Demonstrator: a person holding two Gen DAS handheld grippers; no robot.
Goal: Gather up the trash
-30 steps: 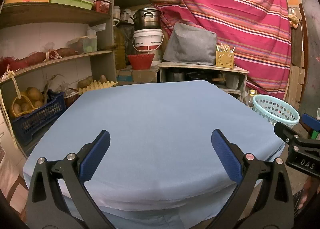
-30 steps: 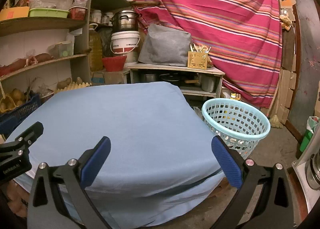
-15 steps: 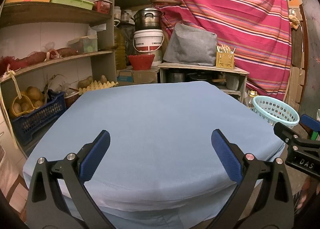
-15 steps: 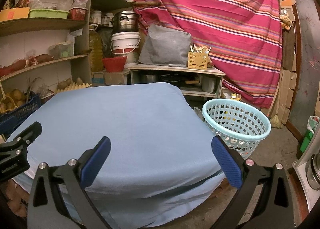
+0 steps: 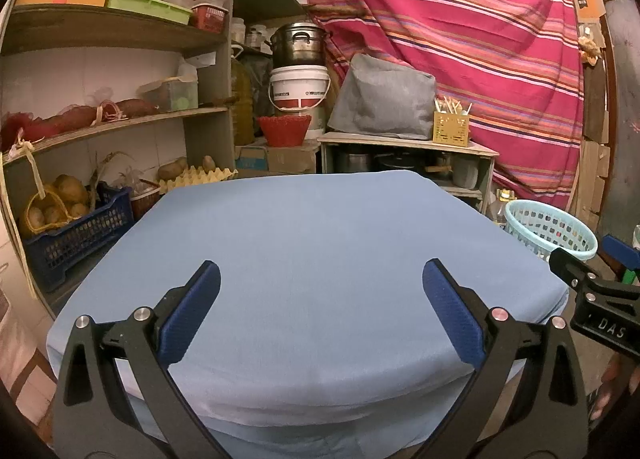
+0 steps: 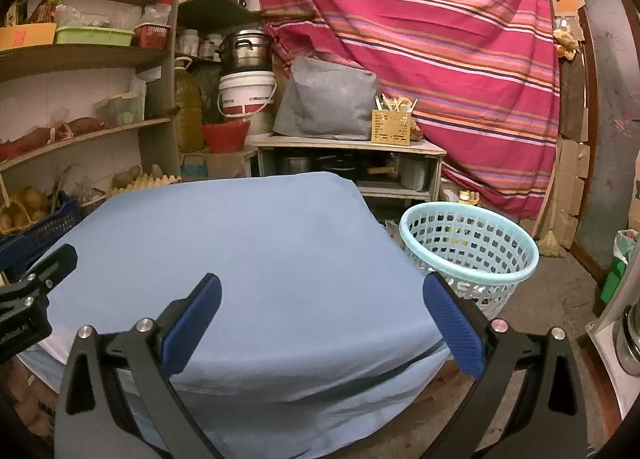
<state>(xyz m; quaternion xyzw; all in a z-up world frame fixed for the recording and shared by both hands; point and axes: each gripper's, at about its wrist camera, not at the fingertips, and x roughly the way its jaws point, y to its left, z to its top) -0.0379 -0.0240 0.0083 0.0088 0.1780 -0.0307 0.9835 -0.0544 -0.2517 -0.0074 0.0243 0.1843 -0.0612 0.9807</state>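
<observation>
Blue cloth covers the table point(image 5: 320, 243) filling the middle of the left wrist view; no trash shows on it. The left gripper point(image 5: 320, 311), low in the frame, has its jaws wide apart and holds nothing. At right edge sits a pale mesh basket point(image 5: 550, 227).

In the right wrist view the right gripper point(image 6: 322, 313) is likewise spread and holds nothing. The basket point(image 6: 468, 255) stands centre right, beside the table point(image 6: 248, 251); light, probably flexible plastic, best taken by the rim. Its contents are unclear.
</observation>
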